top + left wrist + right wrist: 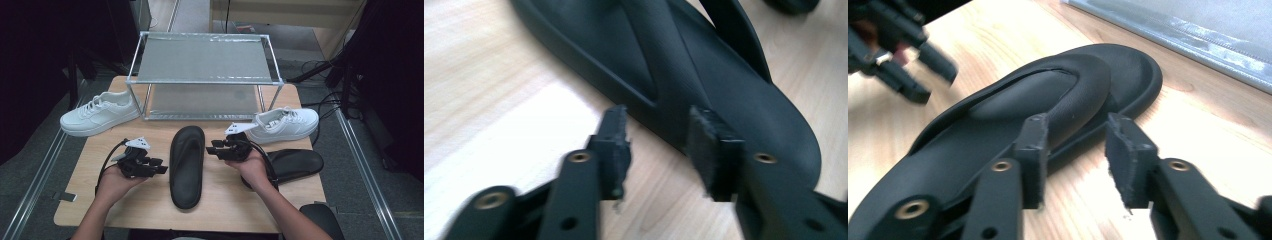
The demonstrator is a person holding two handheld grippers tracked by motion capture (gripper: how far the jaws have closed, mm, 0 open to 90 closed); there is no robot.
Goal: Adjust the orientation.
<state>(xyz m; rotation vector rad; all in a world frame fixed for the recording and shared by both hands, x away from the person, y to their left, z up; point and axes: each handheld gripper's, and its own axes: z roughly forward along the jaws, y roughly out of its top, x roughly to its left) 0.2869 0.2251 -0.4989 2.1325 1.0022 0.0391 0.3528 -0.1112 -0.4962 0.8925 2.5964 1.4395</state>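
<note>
- At the far left edge of the table [100,200] a white sneaker [97,115] lies on its sole, well apart from the work.
- The left gripper [159,166] sits just beside the left rim of the black slide sandal [187,165]; its jaws stand parted with nothing between them, the rim straight ahead in the left gripper view [659,150].
- The sandal lies lengthwise in the middle of the table, toe towards the metal shoe rack [202,75], sole down.
- The right gripper [215,146] faces the sandal's right edge near the strap, jaws likewise spread and empty; in its own view [1073,155] the strap is just past the tips.
- Farther right, a second black sandal [295,165] lies behind the right hand, and another white sneaker [285,124] stands by the rack's right leg.
- I'd judge this the approach before a two-sided grasp: next, both grippers must close on the sandal's rims, then lift it level towards the rack.
</note>
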